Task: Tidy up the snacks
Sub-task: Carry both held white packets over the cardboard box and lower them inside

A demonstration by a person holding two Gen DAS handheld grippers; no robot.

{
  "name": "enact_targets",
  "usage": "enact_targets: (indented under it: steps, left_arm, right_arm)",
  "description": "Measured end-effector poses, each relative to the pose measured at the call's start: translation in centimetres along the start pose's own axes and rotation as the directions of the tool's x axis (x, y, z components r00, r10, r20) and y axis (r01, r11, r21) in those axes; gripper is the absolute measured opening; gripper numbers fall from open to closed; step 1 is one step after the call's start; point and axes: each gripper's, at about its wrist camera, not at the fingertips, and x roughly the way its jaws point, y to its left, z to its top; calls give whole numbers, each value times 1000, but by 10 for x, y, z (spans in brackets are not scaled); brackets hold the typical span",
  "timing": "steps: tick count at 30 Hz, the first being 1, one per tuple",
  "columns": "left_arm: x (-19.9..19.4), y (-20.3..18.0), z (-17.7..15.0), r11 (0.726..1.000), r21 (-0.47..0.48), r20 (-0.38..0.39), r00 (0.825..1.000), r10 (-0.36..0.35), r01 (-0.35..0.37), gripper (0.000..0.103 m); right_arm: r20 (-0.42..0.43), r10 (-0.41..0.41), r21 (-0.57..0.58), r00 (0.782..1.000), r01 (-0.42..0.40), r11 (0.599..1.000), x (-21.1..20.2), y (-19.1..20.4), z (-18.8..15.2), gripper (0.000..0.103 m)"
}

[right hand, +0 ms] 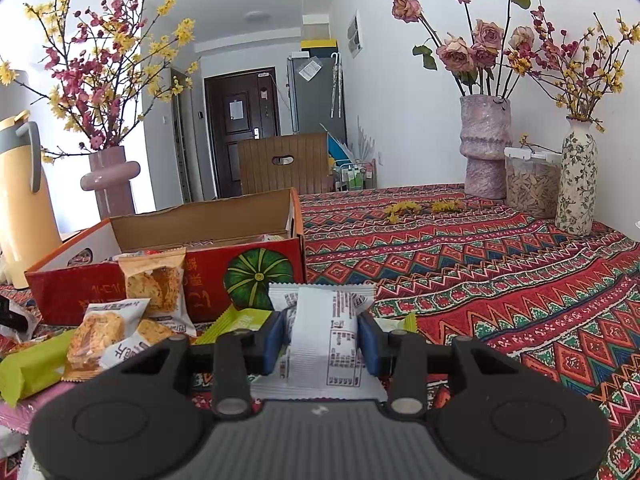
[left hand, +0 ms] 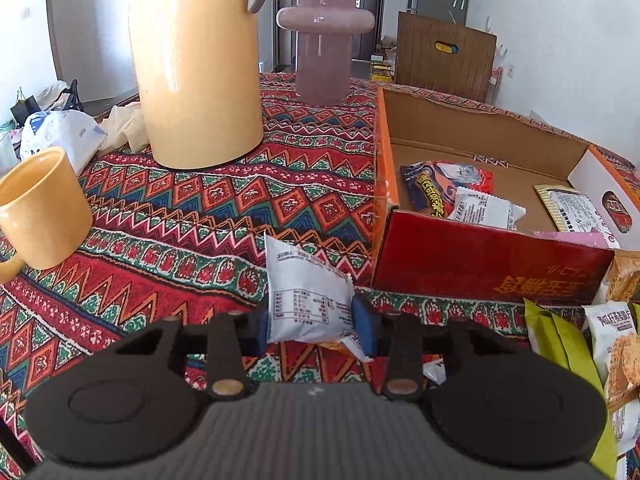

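With my left hand-held gripper [left hand: 310,326] pinching a white snack packet [left hand: 304,292] and my right hand-held gripper [right hand: 322,344] clamped on another white packet [right hand: 324,332], each lies between its pads; next, I judge, both go into the open cardboard box [left hand: 480,136] ahead.

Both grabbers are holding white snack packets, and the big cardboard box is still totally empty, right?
Not quite. Both the left gripper and right gripper do hold a white packet, but the cardboard box is not empty. The left wrist view shows several snack packets already lying inside it.
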Motion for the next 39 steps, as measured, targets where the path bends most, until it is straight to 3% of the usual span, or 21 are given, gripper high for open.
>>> enact_targets:
  steps: [4, 9, 11, 14, 17, 20, 24, 29, 39]
  left_arm:
    - [0, 0, -3, 1000, 5, -2, 1000, -1, 1, 42]
    - [4, -1, -4, 1000, 10, -10, 1000, 17, -17, 69]
    - [7, -3, -4, 999, 14, -11, 1000, 29, -28, 72]
    - [12, -6, -2, 999, 12, -18, 999, 44, -44, 84]
    - [15, -12, 0, 998, 18, -25, 998, 53, -53, 86]
    - [19, -16, 1, 997, 26, -37, 996, 76, -76, 84]
    - [19, -17, 0, 998, 22, -40, 997, 68, -67, 67]
    - [14, -15, -2, 998, 34, -34, 998, 46, -45, 58]
    - [-4, -9, -7, 999, 26, 2, 1000, -21, 21, 55]
  right_arm:
    - [2, -1, 1, 1000, 1, 1000, 0, -1, 0, 39]
    - [3, -2, 1, 1000, 2, 1000, -1, -1, 0, 39]
    - [2, -1, 1, 1000, 1, 1000, -1, -1, 0, 39]
    - [2, -1, 1, 1000, 1, 1000, -1, -1, 0, 39]
    - [2, -1, 1, 1000, 1, 1000, -1, -1, 0, 39]
    - [2, -1, 1, 1000, 1, 1000, -1, -1, 0, 39]
    - [2, 0, 1, 1000, 0, 1000, -1, -1, 0, 39]
    - [2, -1, 1, 1000, 1, 1000, -1, -1, 0, 39]
    - [8, -1, 0, 1000, 1, 1000, -2, -1, 0, 39]
